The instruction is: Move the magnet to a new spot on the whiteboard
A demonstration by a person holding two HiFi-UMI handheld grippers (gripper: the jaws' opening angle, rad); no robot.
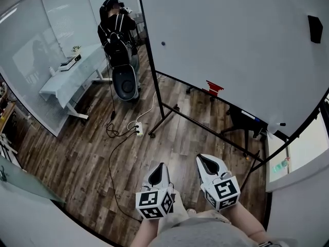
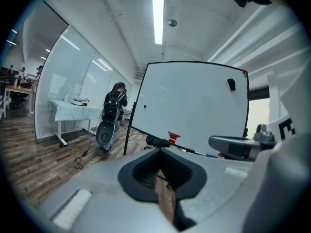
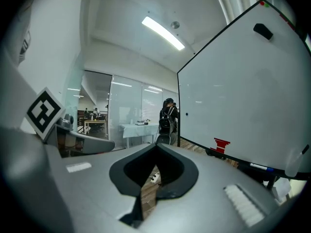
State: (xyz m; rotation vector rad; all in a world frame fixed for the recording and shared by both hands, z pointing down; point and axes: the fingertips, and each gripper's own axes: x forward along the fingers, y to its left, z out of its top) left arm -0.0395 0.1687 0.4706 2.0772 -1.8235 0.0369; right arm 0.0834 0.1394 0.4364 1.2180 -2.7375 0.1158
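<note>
The whiteboard [image 1: 231, 35] is plain white with a thin black frame. The magnet [image 1: 163, 43] is just a tiny dark dot on it, and I can't pin down the exact shade. There's a black block [image 1: 314, 29] up near the corner and a red shape [image 1: 214, 88] down by the bottom edge. The floor [image 1: 92, 158] is dark brown wood planks with streaky grain. The left gripper [image 1: 161, 166] and right gripper [image 1: 202, 160] are both pale grey with black lining. Their cubes [image 1: 154, 204] have black-and-white square patterns. The person [image 1: 115, 30] at the back is all in black, and the table [image 1: 72, 76] is pale whitish.
</note>
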